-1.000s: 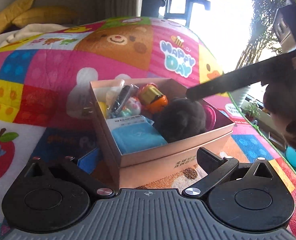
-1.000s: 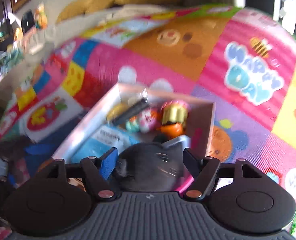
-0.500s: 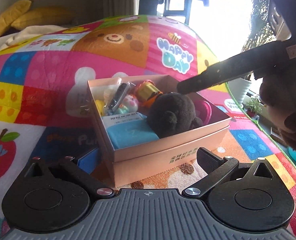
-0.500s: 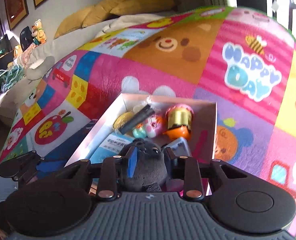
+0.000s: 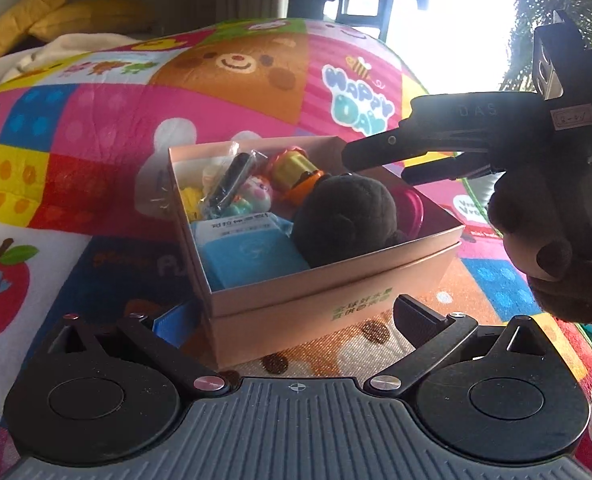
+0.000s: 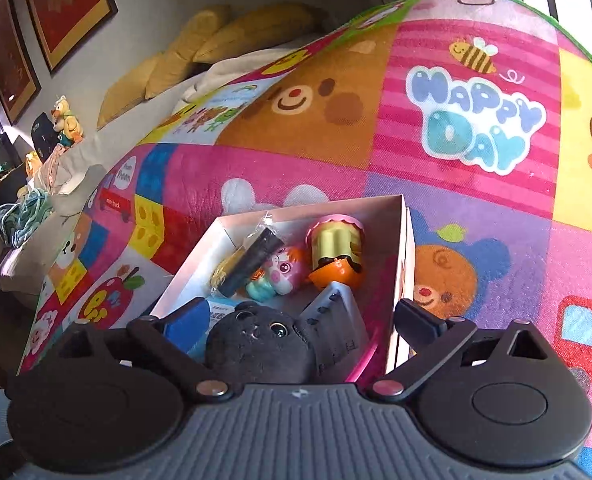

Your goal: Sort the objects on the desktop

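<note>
Left gripper (image 5: 291, 320) spread wide, empty, low before the pink box (image 5: 336, 280) on the play mat (image 5: 95, 120). Black plush toy (image 6: 259, 344) lies in the box beside the blue packet (image 5: 251, 256). Right gripper (image 6: 296, 324) opening wide, pads clear of the plush.
</note>
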`<state>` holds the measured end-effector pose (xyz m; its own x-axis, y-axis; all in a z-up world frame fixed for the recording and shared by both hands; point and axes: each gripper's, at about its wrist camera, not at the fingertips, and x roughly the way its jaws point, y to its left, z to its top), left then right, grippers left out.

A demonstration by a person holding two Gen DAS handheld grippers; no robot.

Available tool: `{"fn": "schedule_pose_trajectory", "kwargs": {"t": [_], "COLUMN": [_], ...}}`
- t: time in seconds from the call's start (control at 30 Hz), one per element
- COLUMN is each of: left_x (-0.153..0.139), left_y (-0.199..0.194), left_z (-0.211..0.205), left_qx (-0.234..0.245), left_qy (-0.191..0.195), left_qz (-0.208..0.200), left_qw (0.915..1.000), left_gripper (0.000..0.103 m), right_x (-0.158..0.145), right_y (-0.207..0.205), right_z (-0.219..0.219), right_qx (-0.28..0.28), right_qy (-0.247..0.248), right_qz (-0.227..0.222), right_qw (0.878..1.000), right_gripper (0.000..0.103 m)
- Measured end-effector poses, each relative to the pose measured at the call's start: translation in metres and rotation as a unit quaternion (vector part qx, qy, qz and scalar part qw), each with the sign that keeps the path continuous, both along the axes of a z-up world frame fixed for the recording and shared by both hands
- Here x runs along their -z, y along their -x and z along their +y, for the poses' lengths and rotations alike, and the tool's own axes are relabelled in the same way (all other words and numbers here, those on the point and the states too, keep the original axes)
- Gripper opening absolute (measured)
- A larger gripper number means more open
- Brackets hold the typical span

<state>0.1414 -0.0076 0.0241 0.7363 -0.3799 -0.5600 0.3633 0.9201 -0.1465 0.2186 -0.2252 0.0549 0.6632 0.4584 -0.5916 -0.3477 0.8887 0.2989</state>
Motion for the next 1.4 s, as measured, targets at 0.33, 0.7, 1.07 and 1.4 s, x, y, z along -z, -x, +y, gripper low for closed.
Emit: {"fn": "schedule_pose_trajectory", "kwargs": {"t": [0.33,0.7,1.07,1.4], "left_x": [-0.006,0.012,0.021,0.028], "left_y": [-0.013,0.046,0.087,0.073], "left_z": [0.021,0.026,-0.017,-0.01], "left_qx": [-0.06,-0.136,-0.187,-0.216], "left_qy": [-0.013,-0.015,-0.089,-0.087], "left_qz": [0.004,0.031,0.016,0.036], "left_qw": [0.9981,0.9902,0.9782,0.9719], "left_gripper": [0.103,0.103,0.103,0.103], "right_x": [-0.002,-0.019,0.071,0.08], "right_y": [-0.023,0.108,0.17,0.14], "right_z": [0.056,0.035,0.029,0.02], "right_qx": [-0.063,0.006,0.041,0.1], "right_qy": [-0.014,0.097,0.196,0.152], "right_qz": [-0.01,-0.116,-0.029,-0.02], "right_qw": [0.998,0.988,0.979,0.983], "right_gripper": [0.096,0.103,0.103,0.103]}}
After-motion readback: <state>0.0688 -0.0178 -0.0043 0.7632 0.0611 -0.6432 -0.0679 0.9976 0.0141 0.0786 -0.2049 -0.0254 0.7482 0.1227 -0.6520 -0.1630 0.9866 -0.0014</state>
